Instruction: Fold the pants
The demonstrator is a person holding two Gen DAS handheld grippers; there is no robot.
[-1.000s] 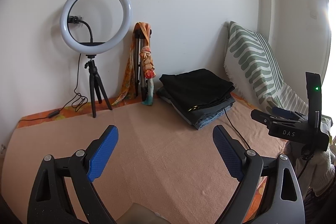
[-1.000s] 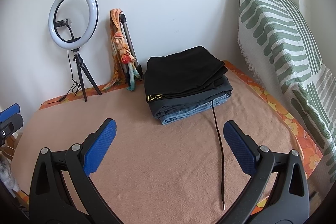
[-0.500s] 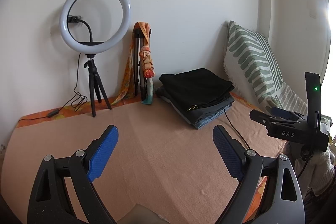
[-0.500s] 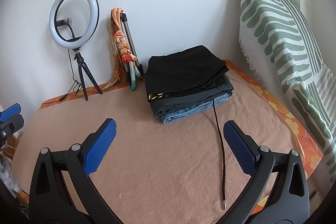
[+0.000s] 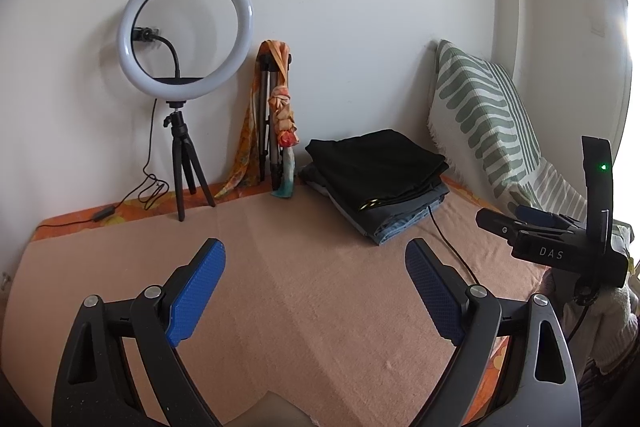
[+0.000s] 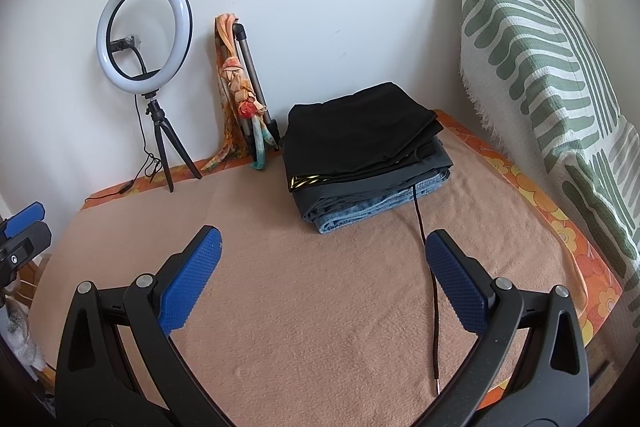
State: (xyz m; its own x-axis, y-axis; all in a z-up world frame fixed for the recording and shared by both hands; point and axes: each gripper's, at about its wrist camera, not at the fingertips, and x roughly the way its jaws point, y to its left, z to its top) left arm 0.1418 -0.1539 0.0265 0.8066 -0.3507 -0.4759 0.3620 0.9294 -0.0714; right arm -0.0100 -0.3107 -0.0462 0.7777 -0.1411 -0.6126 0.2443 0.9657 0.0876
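A stack of folded pants [image 5: 380, 179] lies at the back of the bed, black pair on top, grey and blue denim beneath; it also shows in the right wrist view [image 6: 360, 155]. My left gripper [image 5: 316, 263] is open and empty, above the peach blanket [image 5: 300, 287], short of the stack. My right gripper [image 6: 324, 255] is open and empty, also in front of the stack. The right gripper's body shows at the right edge of the left wrist view [image 5: 552, 251].
A ring light on a tripod [image 5: 184, 39] and a folded tripod with an orange scarf [image 5: 276, 123] stand against the back wall. A green-striped pillow [image 6: 540, 67] leans on the right. A black cord [image 6: 428, 267] trails from the stack over the blanket.
The right wrist view has moved slightly toward the stack. The left gripper has hardly moved. Both grippers stay open.
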